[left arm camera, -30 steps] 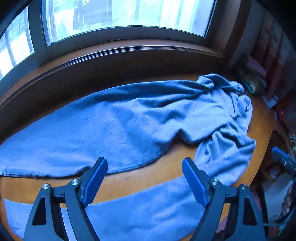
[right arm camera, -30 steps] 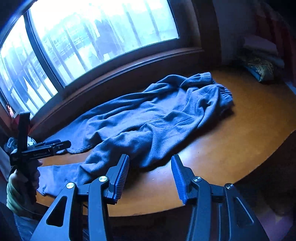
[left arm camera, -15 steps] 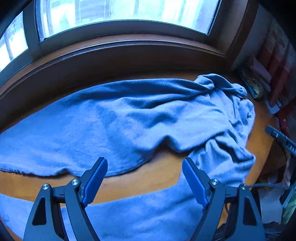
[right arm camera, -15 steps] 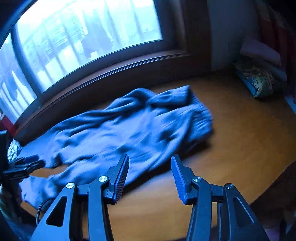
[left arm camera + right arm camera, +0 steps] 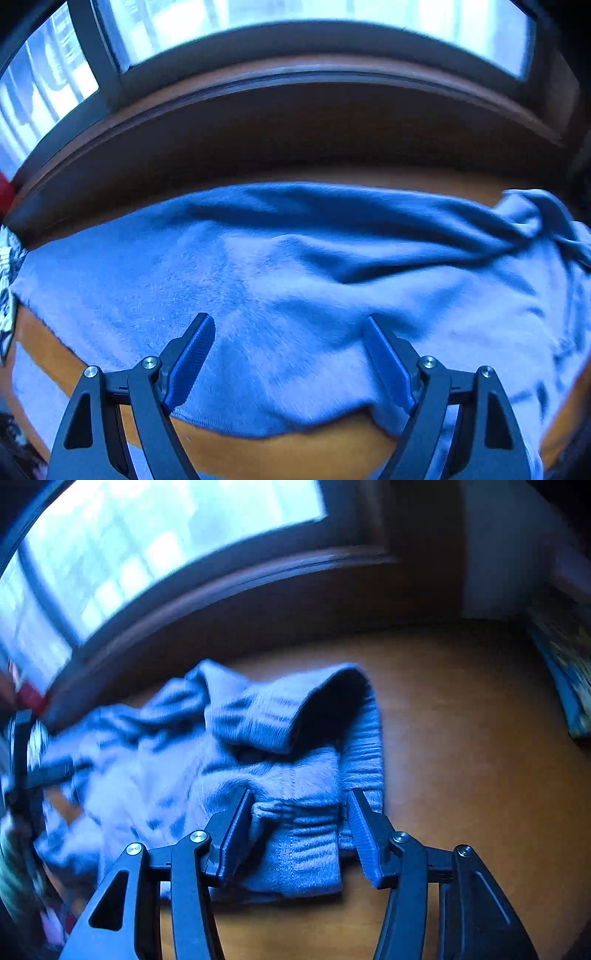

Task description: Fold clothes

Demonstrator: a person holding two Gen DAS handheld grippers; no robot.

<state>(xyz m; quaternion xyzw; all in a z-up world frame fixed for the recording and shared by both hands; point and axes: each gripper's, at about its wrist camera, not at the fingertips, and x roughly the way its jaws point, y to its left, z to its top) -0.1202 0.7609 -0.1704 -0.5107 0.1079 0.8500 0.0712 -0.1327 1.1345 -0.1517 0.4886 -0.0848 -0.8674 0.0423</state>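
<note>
Right wrist view shows the blue garment (image 5: 229, 760) sprawled lengthwise along the wooden table (image 5: 461, 738), its ribbed waistband end directly between the right gripper (image 5: 299, 829)'s spread, unpressing jaws, while the left gripper (image 5: 288, 354) hovers spread over mid-cloth.

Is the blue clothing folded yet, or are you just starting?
Just starting. Nothing looks folded: the blue garment lies spread and wrinkled on the wooden table. The left gripper and right gripper are open above it, gripping nothing. All the folding is left.
</note>
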